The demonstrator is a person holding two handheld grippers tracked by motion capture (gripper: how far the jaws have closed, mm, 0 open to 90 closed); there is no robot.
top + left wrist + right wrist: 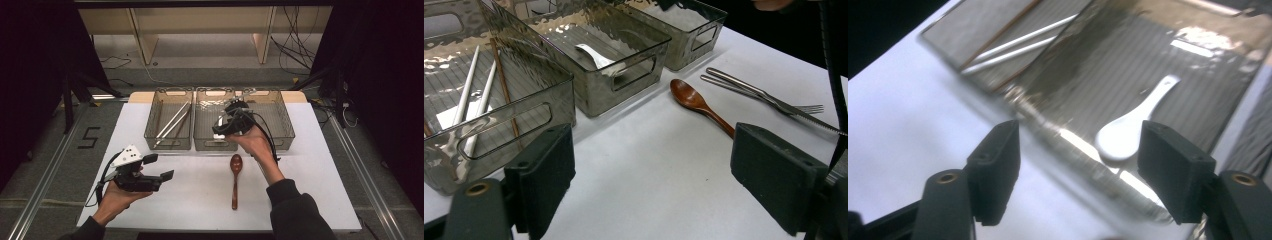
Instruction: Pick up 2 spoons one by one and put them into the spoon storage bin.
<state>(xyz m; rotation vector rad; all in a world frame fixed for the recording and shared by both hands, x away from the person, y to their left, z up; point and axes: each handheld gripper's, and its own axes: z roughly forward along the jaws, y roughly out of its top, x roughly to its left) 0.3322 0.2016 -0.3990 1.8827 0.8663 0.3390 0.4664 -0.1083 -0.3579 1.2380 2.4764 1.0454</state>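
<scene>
White table on grey floor, dark room, three smoked-plastic bins at the back. Right gripper hangs over the middle bin, jaws wide and empty, white spoon lying below between them. Left gripper open, empty, near wooden spoon.

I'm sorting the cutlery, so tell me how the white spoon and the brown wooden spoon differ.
The white spoon is pale and glossy; the wooden spoon is dark reddish-brown. The white spoon lies inside the middle bin; the wooden spoon lies on the bare white table in front of the bins. The white spoon has a short, broad handle; the wooden spoon's handle is long and thin. Both lie flat, and neither is held.
</scene>
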